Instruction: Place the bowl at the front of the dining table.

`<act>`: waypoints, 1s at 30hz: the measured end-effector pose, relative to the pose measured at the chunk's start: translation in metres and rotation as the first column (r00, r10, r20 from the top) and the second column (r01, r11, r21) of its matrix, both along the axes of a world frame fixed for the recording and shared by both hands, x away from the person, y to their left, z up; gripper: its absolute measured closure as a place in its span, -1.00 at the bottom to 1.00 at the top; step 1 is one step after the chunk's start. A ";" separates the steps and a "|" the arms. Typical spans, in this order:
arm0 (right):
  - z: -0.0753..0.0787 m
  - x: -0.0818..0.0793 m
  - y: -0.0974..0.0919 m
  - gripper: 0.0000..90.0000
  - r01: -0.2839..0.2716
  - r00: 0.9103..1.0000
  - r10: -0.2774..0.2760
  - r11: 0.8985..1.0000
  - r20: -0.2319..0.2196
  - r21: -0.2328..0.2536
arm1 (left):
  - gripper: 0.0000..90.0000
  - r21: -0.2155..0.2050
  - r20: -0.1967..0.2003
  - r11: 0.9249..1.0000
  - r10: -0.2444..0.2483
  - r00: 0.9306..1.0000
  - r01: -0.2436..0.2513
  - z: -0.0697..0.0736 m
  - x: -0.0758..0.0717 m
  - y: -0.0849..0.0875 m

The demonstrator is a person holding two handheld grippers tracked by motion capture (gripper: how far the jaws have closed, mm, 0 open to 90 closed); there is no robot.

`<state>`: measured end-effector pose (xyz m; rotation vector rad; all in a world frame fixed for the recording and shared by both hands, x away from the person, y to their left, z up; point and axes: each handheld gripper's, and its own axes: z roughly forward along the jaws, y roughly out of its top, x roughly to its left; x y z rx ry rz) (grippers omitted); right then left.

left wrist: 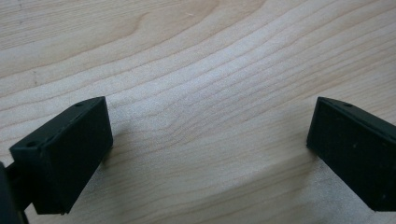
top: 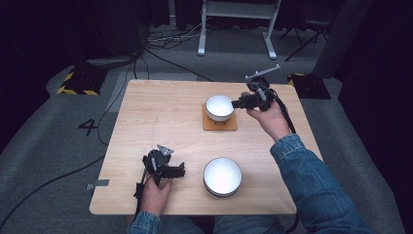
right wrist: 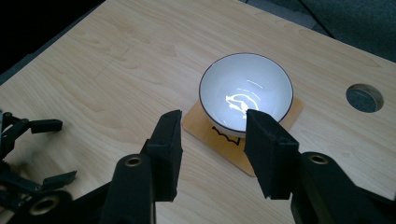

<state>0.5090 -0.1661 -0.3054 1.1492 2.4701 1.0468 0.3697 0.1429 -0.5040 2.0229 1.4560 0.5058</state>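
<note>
Hovering your right gripper (right wrist: 212, 154) beside the small white bowl (top: 219, 107) on its wooden coaster (top: 220, 124), jaws apart, empty; left gripper (top: 165, 168) rests open on the table (top: 160, 112).

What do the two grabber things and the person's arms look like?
Both are black. The left gripper and the right gripper each carry a grey three-cornered plate on top and trail a black cable. Their jaws are flat, blocky black pads. Small brass-coloured rings sit near the base of the right gripper's jaws. The person wears blue denim sleeves.
</note>
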 end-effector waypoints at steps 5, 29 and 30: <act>0.004 -0.016 -0.012 0.22 -0.013 1.000 0.013 1.000 0.017 0.011 | -0.99 0.000 0.000 1.000 0.001 1.000 -0.001 0.000 0.000 0.000; -0.007 -0.071 -0.065 0.14 -0.065 0.995 0.070 0.995 0.072 -0.070 | -1.00 0.002 0.001 1.000 0.001 1.000 -0.001 0.000 0.002 -0.001; -0.009 -0.073 -0.068 0.13 -0.064 0.995 0.069 0.995 0.070 -0.070 | -1.00 0.003 0.001 1.000 0.001 1.000 -0.001 0.000 0.002 -0.001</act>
